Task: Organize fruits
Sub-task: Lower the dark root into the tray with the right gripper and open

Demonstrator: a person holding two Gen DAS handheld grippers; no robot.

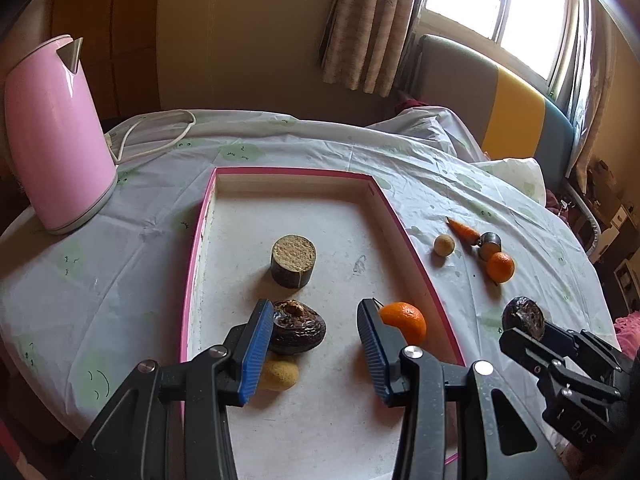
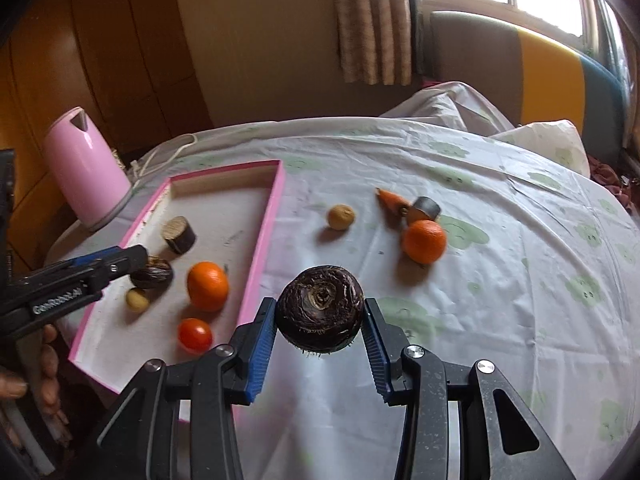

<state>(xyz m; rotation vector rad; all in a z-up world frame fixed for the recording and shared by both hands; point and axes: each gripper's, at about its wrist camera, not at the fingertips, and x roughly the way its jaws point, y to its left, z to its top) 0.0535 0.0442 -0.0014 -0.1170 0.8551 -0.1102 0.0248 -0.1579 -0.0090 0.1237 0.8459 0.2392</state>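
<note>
My right gripper [image 2: 320, 308] is shut on a dark brown round fruit [image 2: 320, 312] and holds it above the cloth, just right of the pink-rimmed tray [image 2: 264, 236]. In the tray lie a brown cut cylinder [image 1: 294, 262], another dark fruit [image 1: 300, 328], an orange [image 1: 406, 322], a small yellow fruit [image 1: 280, 374] and a red tomato [image 2: 195, 335]. My left gripper [image 1: 316, 308] hangs open over the tray, with its left fingertip beside the dark fruit there and nothing pressed between the pads. The right gripper [image 1: 532, 332] shows at the right edge of the left wrist view.
On the cloth right of the tray lie a small tan ball [image 2: 341, 217], a carrot piece [image 2: 392, 200], a grey cylinder [image 2: 426, 208] and a second orange [image 2: 424, 241]. A pink kettle [image 1: 56, 136] with a white cord stands at the tray's far left. A person's fingers [image 2: 50, 352] grip the left tool.
</note>
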